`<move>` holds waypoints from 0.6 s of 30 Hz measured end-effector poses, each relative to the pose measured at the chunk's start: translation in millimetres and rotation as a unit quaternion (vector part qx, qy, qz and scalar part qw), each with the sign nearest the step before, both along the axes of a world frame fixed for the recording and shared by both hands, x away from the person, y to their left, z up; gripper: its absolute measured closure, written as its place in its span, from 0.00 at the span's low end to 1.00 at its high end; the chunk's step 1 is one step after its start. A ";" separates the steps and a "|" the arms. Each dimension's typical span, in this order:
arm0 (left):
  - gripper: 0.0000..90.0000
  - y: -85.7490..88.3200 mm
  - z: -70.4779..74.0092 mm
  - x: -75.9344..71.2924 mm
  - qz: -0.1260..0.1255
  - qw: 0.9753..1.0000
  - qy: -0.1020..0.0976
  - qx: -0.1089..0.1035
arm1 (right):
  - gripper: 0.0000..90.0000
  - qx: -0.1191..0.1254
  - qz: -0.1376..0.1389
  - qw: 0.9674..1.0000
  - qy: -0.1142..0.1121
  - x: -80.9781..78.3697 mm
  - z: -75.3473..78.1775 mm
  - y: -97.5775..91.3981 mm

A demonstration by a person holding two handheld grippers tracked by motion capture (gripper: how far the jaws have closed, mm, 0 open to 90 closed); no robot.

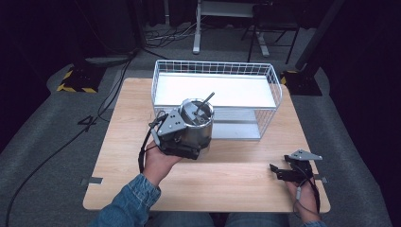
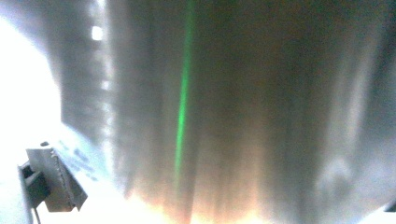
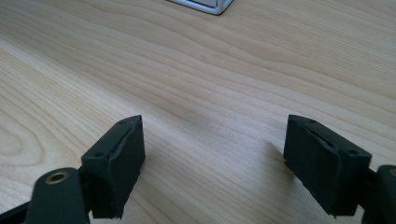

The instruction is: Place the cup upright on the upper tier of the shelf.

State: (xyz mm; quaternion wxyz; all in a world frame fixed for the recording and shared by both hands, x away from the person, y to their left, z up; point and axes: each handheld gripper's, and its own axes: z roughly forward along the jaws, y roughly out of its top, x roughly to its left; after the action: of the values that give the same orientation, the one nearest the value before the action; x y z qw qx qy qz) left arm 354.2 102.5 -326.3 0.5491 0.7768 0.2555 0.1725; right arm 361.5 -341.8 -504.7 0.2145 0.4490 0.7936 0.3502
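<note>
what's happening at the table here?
A person's left gripper is pressed against the side of a steel pot standing on the wooden table, just in front of a white wire basket. A utensil handle sticks out of the pot. The right gripper rests open near the table's right edge, holding nothing.

The high view looks forward and down on my whole counter (image 1: 227, 179). My left gripper view presses right against the steel pot (image 2: 261, 107); my right gripper view skims low over the same counter's wood.
</note>
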 end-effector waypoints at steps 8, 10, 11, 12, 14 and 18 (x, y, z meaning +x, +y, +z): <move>0.03 0.1 14.3 19.2 0.012 1.000 0.002 -0.011 | 0.24 -0.005 0.012 1.000 -0.005 -0.4 0.1 8.1; 0.03 0.8 17.3 24.0 0.012 1.000 0.007 -0.020 | 0.24 -0.005 0.012 1.000 -0.005 -0.3 0.1 8.1; 0.03 1.0 18.5 25.5 0.012 1.000 0.008 -0.023 | 0.24 -0.003 0.011 1.000 -0.004 -0.2 0.1 8.1; 0.03 1.3 20.3 27.5 0.013 1.000 0.008 -0.025 | 0.24 -0.003 0.010 1.000 -0.002 -0.3 0.1 8.1; 0.03 1.0 23.8 30.7 0.016 0.999 0.005 -0.028 | 0.24 -0.003 0.011 1.000 -0.003 -0.2 0.1 8.0; 0.03 -0.7 32.3 39.1 0.022 0.999 0.001 -0.030 | 0.24 -0.005 0.012 1.000 -0.005 -0.3 0.1 8.1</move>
State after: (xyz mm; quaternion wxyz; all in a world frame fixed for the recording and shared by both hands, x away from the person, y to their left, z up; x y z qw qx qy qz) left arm 393.3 101.8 -293.9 0.5676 0.7548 0.2779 0.1758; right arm 361.2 -333.7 -504.6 0.2161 0.4368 0.7995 0.3512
